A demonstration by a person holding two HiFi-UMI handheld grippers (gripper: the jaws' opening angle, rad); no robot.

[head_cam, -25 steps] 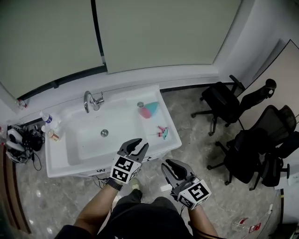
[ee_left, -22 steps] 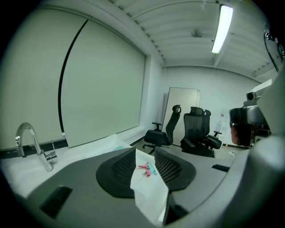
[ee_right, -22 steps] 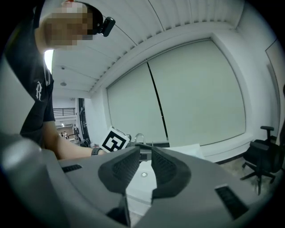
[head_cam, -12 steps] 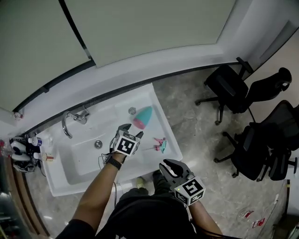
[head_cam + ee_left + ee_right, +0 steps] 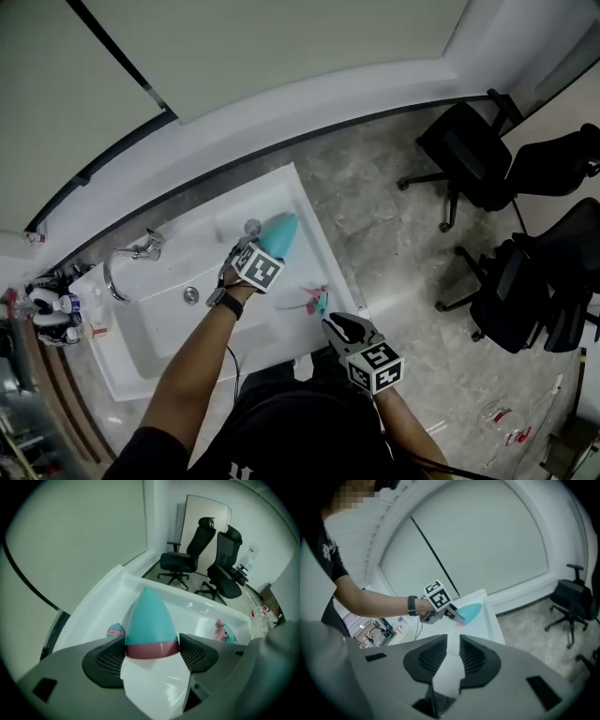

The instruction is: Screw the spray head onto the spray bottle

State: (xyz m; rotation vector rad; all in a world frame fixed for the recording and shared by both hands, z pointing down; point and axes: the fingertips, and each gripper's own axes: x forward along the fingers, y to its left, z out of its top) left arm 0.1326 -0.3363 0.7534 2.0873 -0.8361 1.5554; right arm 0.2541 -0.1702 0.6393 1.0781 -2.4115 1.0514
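Now left claw [image 5: 152, 645], jaws freshly widening astride spray bottle [image 5: 149, 620] by sink [image 5: 304, 206] rim — right claw [image 5: 452, 643] barely ajar, empty.

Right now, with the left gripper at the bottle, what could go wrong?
The left gripper, whose jaws have just been opening, straddles the lying teal bottle at its pink band; the rounded, tapered body could roll or slip out on closing. The spray head lies close to the sink's edge and could be knocked off.

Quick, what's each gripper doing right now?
Left gripper: open, jaws just been opening, spray bottle between them.
Right gripper: barely open, nothing between the jaws.
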